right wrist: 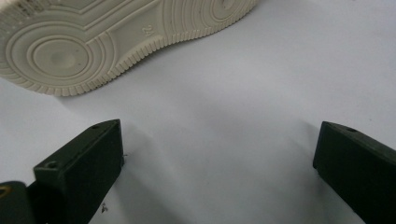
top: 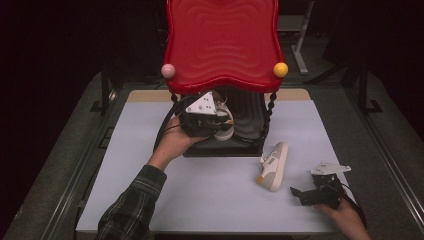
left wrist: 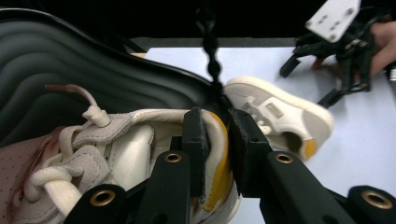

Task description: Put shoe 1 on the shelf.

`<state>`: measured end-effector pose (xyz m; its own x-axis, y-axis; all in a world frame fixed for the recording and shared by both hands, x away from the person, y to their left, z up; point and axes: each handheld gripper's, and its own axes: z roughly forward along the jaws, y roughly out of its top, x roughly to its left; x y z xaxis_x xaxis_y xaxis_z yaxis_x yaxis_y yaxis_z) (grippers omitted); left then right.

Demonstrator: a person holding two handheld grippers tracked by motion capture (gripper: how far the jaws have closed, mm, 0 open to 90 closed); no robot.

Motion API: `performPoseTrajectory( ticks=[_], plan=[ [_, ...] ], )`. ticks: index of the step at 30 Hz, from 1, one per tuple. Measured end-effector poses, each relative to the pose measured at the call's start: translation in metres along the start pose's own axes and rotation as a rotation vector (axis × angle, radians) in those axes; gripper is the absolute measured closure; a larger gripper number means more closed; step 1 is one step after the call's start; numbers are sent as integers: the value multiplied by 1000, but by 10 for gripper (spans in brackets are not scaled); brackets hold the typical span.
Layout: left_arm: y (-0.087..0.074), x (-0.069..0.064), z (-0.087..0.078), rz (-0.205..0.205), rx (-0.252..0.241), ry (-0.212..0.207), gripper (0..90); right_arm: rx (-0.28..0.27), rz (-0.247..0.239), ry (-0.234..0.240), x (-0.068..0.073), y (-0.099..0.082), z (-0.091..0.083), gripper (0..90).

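A cream shoe (left wrist: 116, 154) with a yellow heel patch rests on the black wavy lower shelf (left wrist: 70, 70) of a two-tier stand. My left gripper (left wrist: 217, 144) is shut on its heel collar; from above the left gripper (top: 219, 125) and this shoe (top: 227, 134) sit under the red top tray (top: 222, 45). The matching second shoe (top: 272, 167) lies on its side on the white table, also seen as the second shoe (left wrist: 280, 116). My right gripper (top: 299, 195) stands open just right of it, its jaws wide apart (right wrist: 217, 163) facing the shoe's ribbed sole (right wrist: 116, 37).
The stand has black beaded posts (top: 270, 112), with a pink ball (top: 168, 70) and a yellow ball (top: 280, 69) at the red tray's front corners. The white table top (top: 200, 195) ends at dark metal rails on both sides. A plaid sleeve (top: 127, 210) reaches in from bottom left.
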<state>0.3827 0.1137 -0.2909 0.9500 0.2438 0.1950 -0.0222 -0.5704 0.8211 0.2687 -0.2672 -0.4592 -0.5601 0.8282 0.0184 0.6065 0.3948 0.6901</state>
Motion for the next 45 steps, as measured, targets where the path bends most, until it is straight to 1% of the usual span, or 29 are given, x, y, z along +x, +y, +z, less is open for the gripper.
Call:
performPoseTrajectory(
  ticks=[1, 2, 3, 6, 7, 9, 12, 16, 17, 18, 19, 20, 21, 22, 23, 25, 26, 28, 30, 31, 32, 33, 36, 38, 40, 41, 43, 44, 45],
  plan=[
    [-1, 1, 1, 8, 2, 5, 771, 0, 0, 0, 0, 0, 0, 11],
    [-3, 2, 4, -4, 10, 3, 770, 0, 0, 0, 0, 0, 0, 11],
    [-4, 3, 6, 4, 15, -4, 769, 0, 0, 0, 0, 0, 0, 11],
    [-6, 3, 8, 7, 14, 1, 771, 0, -1, 0, 0, 0, 0, 11],
    [-7, 2, 10, 16, 15, 7, 771, 0, -1, -1, 0, 0, 0, 11],
    [-8, 0, 11, 9, 16, 12, 770, 0, -2, 0, 0, 0, 0, 11],
    [-13, -1, 15, 13, 29, 6, 772, 2, -2, -1, 0, 0, 0, 11],
    [-17, -2, 16, -24, 7, 6, 768, 5, 2, -2, 0, 1, 0, 11],
    [-17, -2, 16, -32, 12, 6, 762, 6, 3, -1, 0, 1, 0, 11],
    [-17, -3, 15, -43, 10, 11, 751, 10, 2, 0, 0, 1, 0, 11],
    [-17, -3, 15, -43, 10, 11, 737, 18, 5, 2, 0, 3, 0, 15],
    [-17, -4, 13, -55, 5, 10, 721, 29, 4, 0, 0, 4, 0, 35],
    [-15, -6, 9, -64, -18, 12, 689, 38, 11, -2, -1, 5, -2, 73],
    [-13, -8, 6, -76, -23, 13, 667, 43, 14, -3, -1, 6, -4, 125],
    [-12, -10, 4, -87, -29, 17, 641, 52, 20, -2, -2, 7, -6, 157],
    [-9, -16, -1, -108, -39, 29, 615, 58, 57, 13, -4, 9, -12, 171],
    [-8, -18, -3, -97, -42, 35, 609, 55, 62, 14, -5, 10, -13, 197],
    [-6, -26, -8, -118, -40, 40, 603, 26, 66, 25, -5, 13, -19, 229],
    [-6, -34, -12, -120, -44, 44, 603, -1, 69, 44, -3, 17, -25, 286],
    [-6, -34, -12, -120, -44, 44, 611, -1, 69, 44, -3, 17, -25, 286],
    [-7, -42, -18, -121, -47, 63, 631, -31, 65, 61, 0, 23, -31, 356],
    [-8, -45, -21, -127, -52, 66, 669, -39, 64, 78, 0, 25, -33, 403],
    [-14, -53, -27, -145, -56, 72, 814, -63, 62, 141, 3, 35, -38, 567],
    [-21, -55, -30, -173, -42, 79, 899, -86, 49, 169, 6, 42, -41, 669],
    [-24, -55, -30, -181, -38, 79, 900, -111, 42, 207, 8, 50, -42, 766],
    [-31, -56, -30, -206, -22, 82, 900, -123, 34, 224, 9, 55, -43, 812],
    [-37, -56, -30, -212, -13, 91, 900, -144, 9, 252, 13, 65, -43, 890],
    [-41, -55, -30, -208, -4, 96, 900, -159, 1, 264, 15, 70, -43, 895],
    [-43, -55, -29, -217, 2, 102, 900, -171, -12, 277, 18, 77, -42, 895]
  ],
)
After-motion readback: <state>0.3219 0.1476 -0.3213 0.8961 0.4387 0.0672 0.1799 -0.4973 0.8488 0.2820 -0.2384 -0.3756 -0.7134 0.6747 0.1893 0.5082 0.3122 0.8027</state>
